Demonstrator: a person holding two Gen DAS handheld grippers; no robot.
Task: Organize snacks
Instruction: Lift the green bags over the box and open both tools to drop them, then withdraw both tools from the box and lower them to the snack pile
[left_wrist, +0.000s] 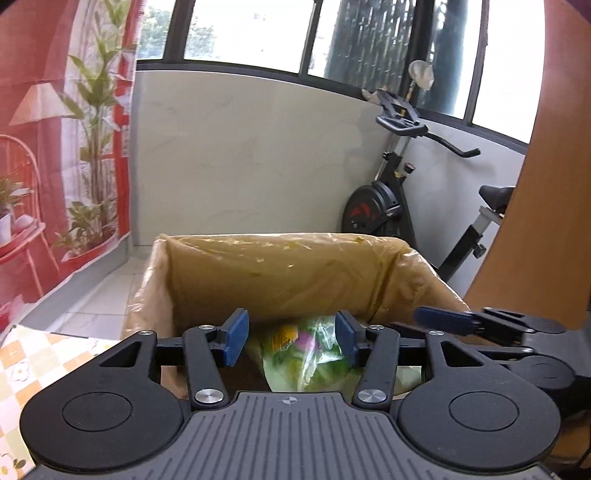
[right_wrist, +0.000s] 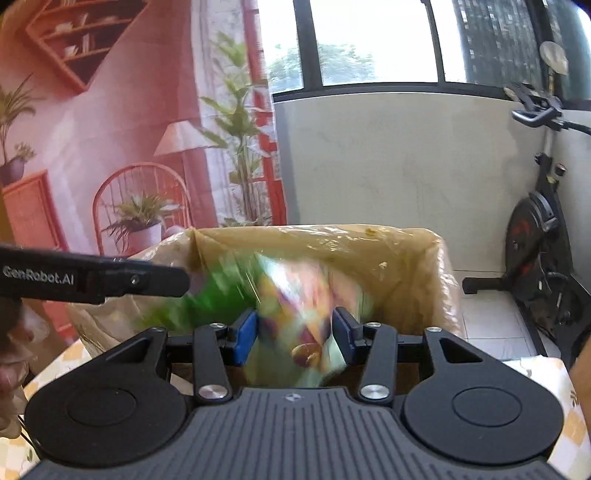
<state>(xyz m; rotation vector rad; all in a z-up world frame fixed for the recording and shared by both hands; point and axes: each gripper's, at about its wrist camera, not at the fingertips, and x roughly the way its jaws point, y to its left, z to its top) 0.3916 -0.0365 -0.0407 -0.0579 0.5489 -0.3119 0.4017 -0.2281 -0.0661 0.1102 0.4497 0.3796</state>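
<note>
The snack bag (right_wrist: 291, 317) is smeared by motion blur in the right wrist view, so its print cannot be read. In the left wrist view its lower part is hidden behind the gripper body. The box (left_wrist: 295, 273) bottom is hidden too.

Both views sit just behind their own jaws and look forward and slightly down, very near a cardboard box (left_wrist: 280, 277) lined with clear plastic. The left wrist view faces the box's open top head-on, the right hand-held gripper (left_wrist: 448, 320) entering at its right edge. The right wrist view looks at the same box (right_wrist: 402, 269) from further right, the left hand-held gripper (right_wrist: 162, 282) reaching in from its left. Both share the box, the pale wall, the dark-framed window, the exercise bike (left_wrist: 384, 206) far right and the red printed backdrop (right_wrist: 122, 129) far left. The right view is blurred at centre, probably by a moving packet.
</note>
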